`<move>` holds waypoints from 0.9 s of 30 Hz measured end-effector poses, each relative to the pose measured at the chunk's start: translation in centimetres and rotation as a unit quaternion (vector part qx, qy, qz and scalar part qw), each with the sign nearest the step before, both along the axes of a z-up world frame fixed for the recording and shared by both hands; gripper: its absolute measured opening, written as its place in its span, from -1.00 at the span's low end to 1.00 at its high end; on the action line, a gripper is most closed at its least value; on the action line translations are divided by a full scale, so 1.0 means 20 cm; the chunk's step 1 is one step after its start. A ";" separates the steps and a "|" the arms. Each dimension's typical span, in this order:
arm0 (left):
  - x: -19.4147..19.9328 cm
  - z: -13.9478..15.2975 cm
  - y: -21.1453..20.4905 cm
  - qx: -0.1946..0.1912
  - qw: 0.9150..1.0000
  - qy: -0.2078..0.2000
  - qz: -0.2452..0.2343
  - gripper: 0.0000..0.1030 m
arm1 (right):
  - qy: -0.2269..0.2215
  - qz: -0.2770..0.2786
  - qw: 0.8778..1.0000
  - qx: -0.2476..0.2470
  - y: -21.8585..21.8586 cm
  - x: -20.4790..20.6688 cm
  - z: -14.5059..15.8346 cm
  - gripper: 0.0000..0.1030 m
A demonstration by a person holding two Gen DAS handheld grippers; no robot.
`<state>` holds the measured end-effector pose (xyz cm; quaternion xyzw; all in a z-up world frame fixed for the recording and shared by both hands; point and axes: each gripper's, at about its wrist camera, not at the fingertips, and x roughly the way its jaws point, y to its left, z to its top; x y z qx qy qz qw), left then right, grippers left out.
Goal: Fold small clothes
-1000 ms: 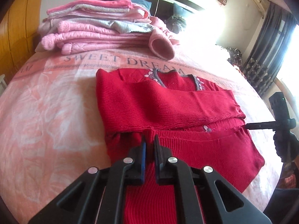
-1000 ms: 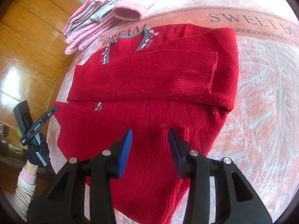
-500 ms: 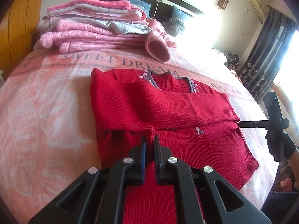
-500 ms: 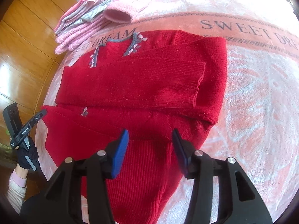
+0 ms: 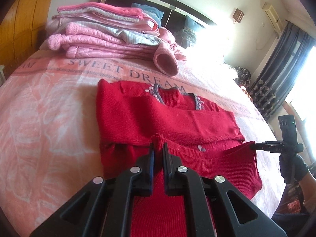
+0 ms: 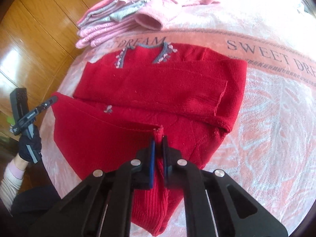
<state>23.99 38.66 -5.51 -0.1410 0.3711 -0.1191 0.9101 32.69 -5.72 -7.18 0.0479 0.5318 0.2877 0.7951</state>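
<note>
A red knitted sweater with a grey-trimmed neckline (image 5: 167, 122) is laid flat on the pink patterned bedspread printed with "SWEET DREAM" (image 5: 45, 106), its sleeves already crossed over the chest. The bottom hem is held raised at both corners. The left gripper (image 5: 158, 150) is seen pinched together on the hem corner nearest 6 o'clock in the left wrist view, with red knit caught between the pads. The right gripper (image 6: 158, 144) is likewise clamped on the opposite hem corner, a ridge of fabric standing up between its blue-lined fingers (image 6: 151, 154). In each view the other tool is seen at the far corner, held by a dark-gloved hand (image 6: 29, 146).

A bottom-to-top fold is judged to be in hand. Several failures could follow. Only a thin edge of knit is held on each side, so a corner may slip free under its own weight once lifted higher. If one corner is carried faster than the other, the fold line will be skewed and the hem will land crooked across the sleeves. The crossed sleeves may be dragged out of place if the hem is swept low over them. The stack of folded pink and grey garments (image 5: 102, 35) lies towards 12 o'clock, well apart from the sweater, and is unlikely to be disturbed.
</note>
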 end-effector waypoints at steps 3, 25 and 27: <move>0.07 0.10 0.01 -0.012 1.000 -0.021 0.018 -0.87 | -0.033 -0.022 0.999 0.022 -0.04 0.03 0.16 -0.91; 0.94 -0.23 0.11 0.096 0.984 0.065 0.135 -0.72 | -0.005 -0.181 0.981 -0.075 0.01 0.85 -0.20 -0.63; 0.85 -0.12 0.17 0.083 0.986 0.046 0.140 -0.71 | -0.007 -0.180 0.982 -0.063 -0.05 0.79 -0.11 -0.62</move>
